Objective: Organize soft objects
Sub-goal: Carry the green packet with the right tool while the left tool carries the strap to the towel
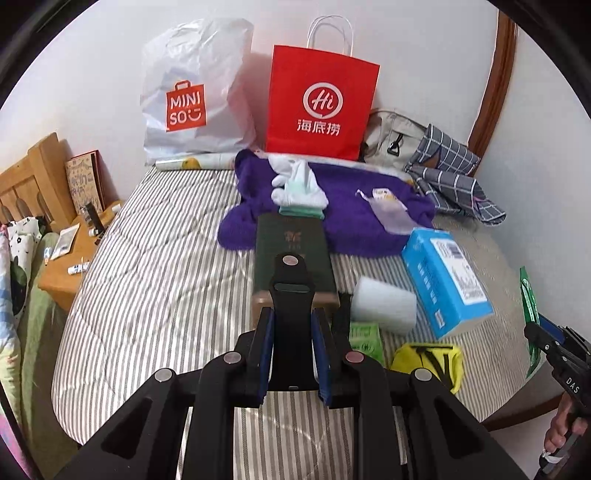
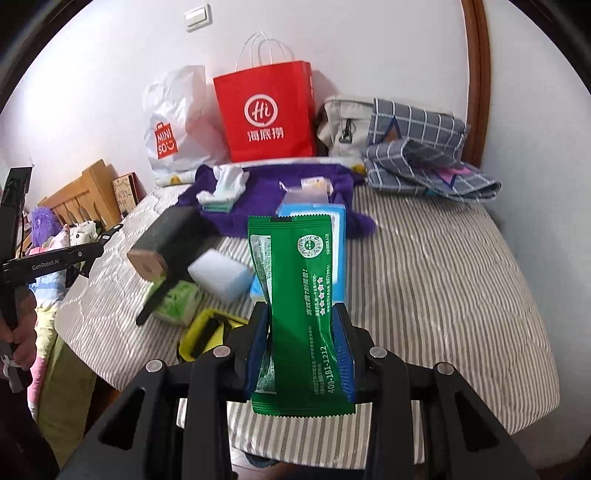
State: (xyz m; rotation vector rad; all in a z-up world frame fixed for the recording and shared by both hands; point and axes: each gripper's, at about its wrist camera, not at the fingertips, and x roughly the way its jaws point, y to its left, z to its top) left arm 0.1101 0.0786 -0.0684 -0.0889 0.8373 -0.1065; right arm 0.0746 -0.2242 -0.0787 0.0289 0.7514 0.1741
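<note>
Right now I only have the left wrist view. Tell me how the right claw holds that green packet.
Observer: The right claw pinches the green packet across its lower half. The packet's top stands free above the pads.
Operator: Name anything near the headboard that I can't see.
Observer: A fuzzy purple toy sits beside the wooden headboard.
Operator: Check the wall above the bags.
Observer: A white light switch is mounted there.
</note>
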